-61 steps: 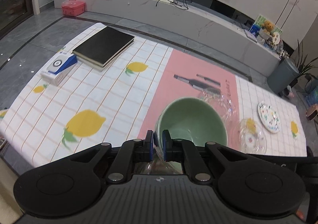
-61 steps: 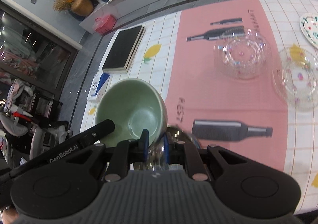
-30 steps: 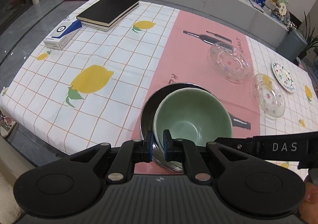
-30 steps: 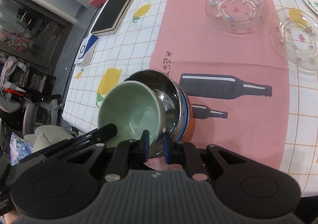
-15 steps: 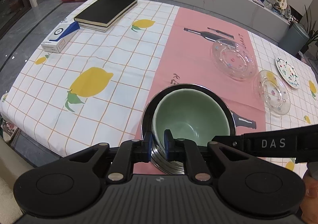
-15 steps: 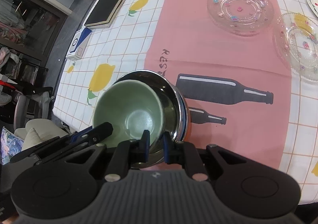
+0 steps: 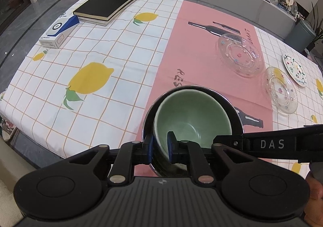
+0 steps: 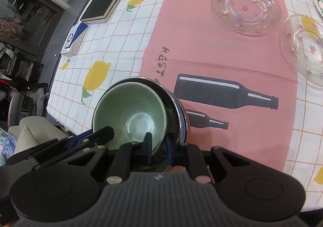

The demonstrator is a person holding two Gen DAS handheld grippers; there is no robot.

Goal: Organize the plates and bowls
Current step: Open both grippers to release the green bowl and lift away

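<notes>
A green bowl (image 7: 191,118) sits inside a steel bowl (image 7: 236,114) on the pink strip of the tablecloth. In the right wrist view the green bowl (image 8: 131,114) leans in the steel bowl (image 8: 177,114), which rests on a blue and an orange bowl. My left gripper (image 7: 160,146) is slightly open, its jaws straddling the green bowl's near rim. My right gripper (image 8: 158,146) is slightly open around the steel bowl's near rim. Two clear glass plates (image 7: 240,55) (image 7: 280,90) and a painted white plate (image 7: 295,69) lie to the right.
Black books (image 7: 107,5) and a blue-white box (image 7: 58,31) lie at the table's far left. The table's near edge (image 7: 40,136) is just left of the bowls. A grey bin (image 7: 300,33) stands past the far right corner.
The green bowl came down into the steel bowl. Both grippers' jaws have widened from shut to a small gap around the rims.
</notes>
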